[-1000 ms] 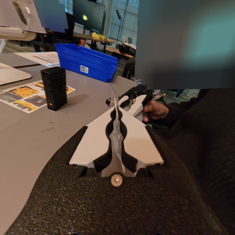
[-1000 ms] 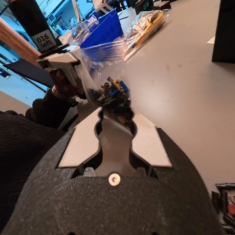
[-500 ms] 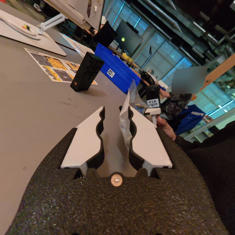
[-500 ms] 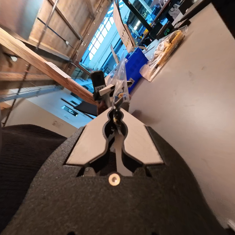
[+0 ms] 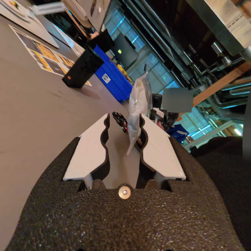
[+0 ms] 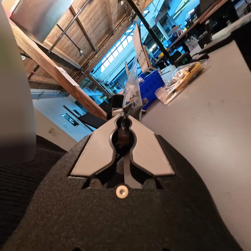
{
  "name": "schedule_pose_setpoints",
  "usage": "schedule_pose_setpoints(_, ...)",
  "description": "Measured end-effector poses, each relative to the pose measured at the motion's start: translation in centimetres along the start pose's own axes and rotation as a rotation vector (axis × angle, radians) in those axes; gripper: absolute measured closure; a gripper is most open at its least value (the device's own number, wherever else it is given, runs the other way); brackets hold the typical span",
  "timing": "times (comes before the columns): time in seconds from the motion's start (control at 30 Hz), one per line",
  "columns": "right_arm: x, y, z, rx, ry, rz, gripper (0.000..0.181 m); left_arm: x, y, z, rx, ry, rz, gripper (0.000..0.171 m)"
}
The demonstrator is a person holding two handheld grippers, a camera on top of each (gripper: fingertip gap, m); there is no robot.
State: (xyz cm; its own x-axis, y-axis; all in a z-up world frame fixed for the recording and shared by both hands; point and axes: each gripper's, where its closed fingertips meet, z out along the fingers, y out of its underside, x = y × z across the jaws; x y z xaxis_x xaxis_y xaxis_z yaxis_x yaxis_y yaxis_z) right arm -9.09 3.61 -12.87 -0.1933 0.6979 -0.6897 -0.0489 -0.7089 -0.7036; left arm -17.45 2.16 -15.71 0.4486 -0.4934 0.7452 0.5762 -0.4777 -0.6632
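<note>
A clear plastic bag [image 5: 138, 108] with small dark, blue and yellow pieces hangs upright over the grey table [image 5: 40, 122]. My right gripper [image 6: 125, 116] is shut on the bag's lower edge, and the bag [image 6: 132, 86] rises beyond its tips. My left gripper [image 5: 124, 115] is open. The bag's tail lies between its fingers, close to the right finger [image 5: 156, 146], not pinched. A small cluster of black, red and white pieces [image 5: 120, 121] sits just past the left fingertips; I cannot tell whether it is inside the bag. Each gripper shows behind the bag in the other's view.
A black box [image 5: 82, 70] stands on a printed sheet [image 5: 40, 54], with a blue bin [image 5: 112, 81] behind it. In the right wrist view a bag of yellow parts [image 6: 182, 80] lies by the blue bin [image 6: 150, 86]. A dark sleeve [image 6: 20, 169] is at lower left.
My left gripper opened and let go of the bag. My right gripper closed on the bag. Both views tilted up and the bag now stands higher.
</note>
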Motion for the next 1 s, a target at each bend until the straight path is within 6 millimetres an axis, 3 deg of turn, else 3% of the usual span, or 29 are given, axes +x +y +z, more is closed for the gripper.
schedule_pose_setpoints(0.23, -1.0, -1.2, -0.1, 0.078, 0.009, -0.077, 0.177, 2.4, 2.3, 1.4, -0.089, 0.091, 0.035, 0.132)
schedule_pose_setpoints(0.27, -0.9, -1.2, -0.2, 0.078, 0.021, -0.082, 0.176, 2.3, 2.3, 1.4, -0.09, 0.089, 0.042, 0.155)
schedule_pose_setpoints(0.4, 0.3, -0.3, 0.2, 0.014, 0.104, -0.097, 0.174, 2.0, 0.9, 0.8, -0.07, 0.051, 0.126, 0.165)
schedule_pose_setpoints(0.57, 3.8, 2.9, 0.4, -0.168, 0.29, -0.081, 0.165, 3.2, -1.5, -0.3, -0.103, 0.003, 0.254, 0.166)
schedule_pose_setpoints(0.7, 4.5, 4.1, 0.7, -0.204, 0.315, -0.076, 0.165, 1.6, -2.7, -1.3, -0.147, -0.138, 0.342, 0.165)
schedule_pose_setpoints(1.0, 4.4, 4.7, 0.9, -0.215, 0.292, -0.07, 0.165, -0.7, -3.2, -2.3, -0.151, -0.207, 0.285, 0.165)
